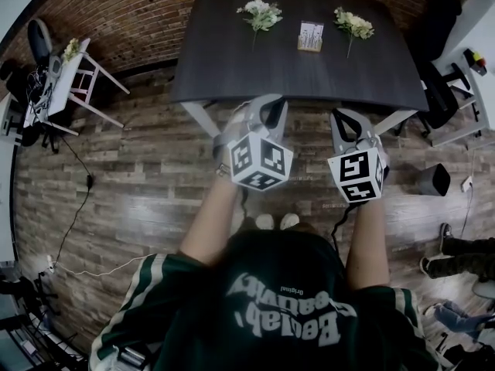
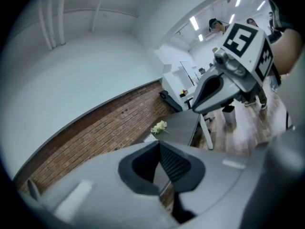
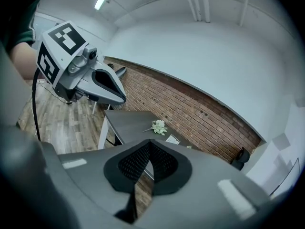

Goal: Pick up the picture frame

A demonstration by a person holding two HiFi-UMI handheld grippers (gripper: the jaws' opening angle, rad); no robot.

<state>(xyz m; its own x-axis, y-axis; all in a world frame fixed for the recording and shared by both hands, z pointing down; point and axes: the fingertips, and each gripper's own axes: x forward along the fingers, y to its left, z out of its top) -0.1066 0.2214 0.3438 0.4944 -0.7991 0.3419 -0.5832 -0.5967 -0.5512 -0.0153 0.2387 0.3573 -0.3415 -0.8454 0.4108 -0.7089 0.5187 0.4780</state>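
Note:
A small picture frame (image 1: 310,36) stands upright on the dark table (image 1: 232,68), between two bunches of white flowers (image 1: 261,12) (image 1: 353,23). Both grippers hover over the wooden floor, short of the table's near edge and apart from the frame. My left gripper (image 1: 265,103) is shut with nothing in it, and so is my right gripper (image 1: 346,119). In the right gripper view the closed jaws point toward the table, where the frame (image 3: 172,140) lies beyond one flower bunch (image 3: 158,126). The left gripper view shows a flower bunch (image 2: 159,127) past its closed jaws.
A brick wall runs behind the table. A white desk (image 1: 68,76) and a chair stand at the left. An office chair (image 1: 441,91) and a black bin (image 1: 433,180) are at the right. A cable (image 1: 77,207) trails across the floor. Another person's legs (image 1: 464,250) show at the right edge.

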